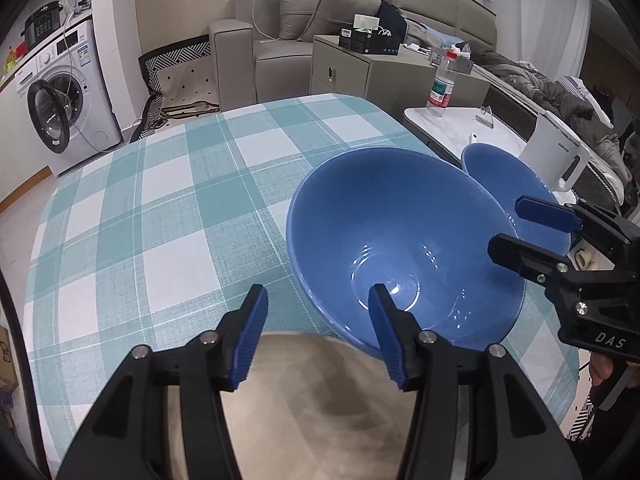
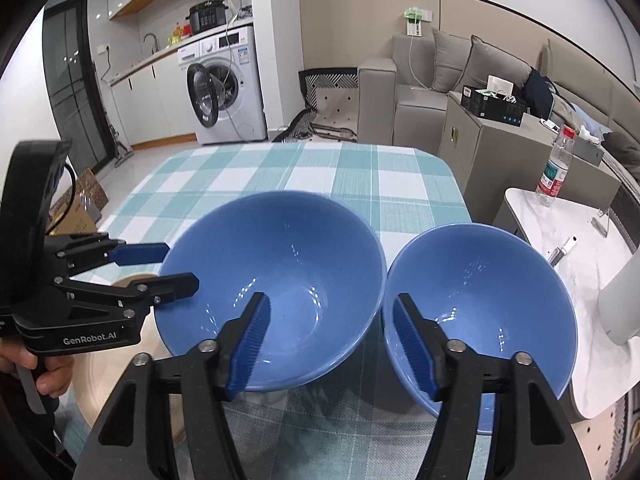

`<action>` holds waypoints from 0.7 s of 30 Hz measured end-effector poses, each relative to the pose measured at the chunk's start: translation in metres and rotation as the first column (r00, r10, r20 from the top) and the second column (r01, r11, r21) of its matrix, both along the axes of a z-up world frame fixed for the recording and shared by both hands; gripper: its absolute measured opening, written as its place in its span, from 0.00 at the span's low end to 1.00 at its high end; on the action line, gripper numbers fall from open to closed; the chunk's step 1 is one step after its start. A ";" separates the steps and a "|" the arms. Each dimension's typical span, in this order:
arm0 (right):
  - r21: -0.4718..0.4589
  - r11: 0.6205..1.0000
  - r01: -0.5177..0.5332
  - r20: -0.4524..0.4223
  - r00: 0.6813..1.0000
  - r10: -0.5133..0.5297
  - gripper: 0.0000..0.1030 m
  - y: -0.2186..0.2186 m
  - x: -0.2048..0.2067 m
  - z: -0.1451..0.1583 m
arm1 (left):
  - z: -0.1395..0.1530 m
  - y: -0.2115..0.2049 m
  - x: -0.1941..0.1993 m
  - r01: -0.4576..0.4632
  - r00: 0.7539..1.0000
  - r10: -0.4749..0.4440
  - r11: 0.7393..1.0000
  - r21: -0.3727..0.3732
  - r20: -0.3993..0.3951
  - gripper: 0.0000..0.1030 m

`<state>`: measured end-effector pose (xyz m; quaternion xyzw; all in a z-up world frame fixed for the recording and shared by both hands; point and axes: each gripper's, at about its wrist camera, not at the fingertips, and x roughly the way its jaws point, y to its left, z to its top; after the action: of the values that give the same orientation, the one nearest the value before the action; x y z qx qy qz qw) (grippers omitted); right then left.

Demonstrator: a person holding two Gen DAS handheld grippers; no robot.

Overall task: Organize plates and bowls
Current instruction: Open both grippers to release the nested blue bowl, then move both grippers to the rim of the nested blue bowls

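Note:
A large blue bowl [image 1: 404, 240] [image 2: 272, 280] stands on the checked tablecloth, partly over a beige plate [image 1: 312, 396] [image 2: 108, 372]. A smaller blue bowl [image 2: 480, 312] [image 1: 504, 176] stands to its right. My left gripper [image 1: 318, 312] is open; one finger is inside the large bowl's near rim, the other outside over the plate. It also shows in the right wrist view [image 2: 176, 268]. My right gripper [image 2: 332, 320] is open above the gap between the two bowls, one finger over each bowl. It also shows in the left wrist view [image 1: 508, 228].
The table [image 1: 160, 208] carries a teal and white checked cloth. A white side table [image 2: 592, 280] to the right holds a water bottle [image 2: 554, 168], a white kettle [image 1: 560, 160] and small items. A cabinet, sofa and washing machine [image 2: 228, 84] stand behind.

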<state>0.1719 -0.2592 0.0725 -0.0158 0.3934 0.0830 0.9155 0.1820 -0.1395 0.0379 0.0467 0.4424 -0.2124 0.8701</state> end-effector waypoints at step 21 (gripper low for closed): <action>0.089 0.988 0.130 0.156 0.977 -0.143 0.99 -0.064 -0.048 0.044 | 0.021 -0.005 -0.014 -0.056 0.998 0.061 0.989 -0.137 0.030 1.00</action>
<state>0.1236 -0.3235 0.1164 0.0407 0.3144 0.0339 0.9478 0.1679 -0.1444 0.0584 -0.0220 0.4130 -0.2154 0.8846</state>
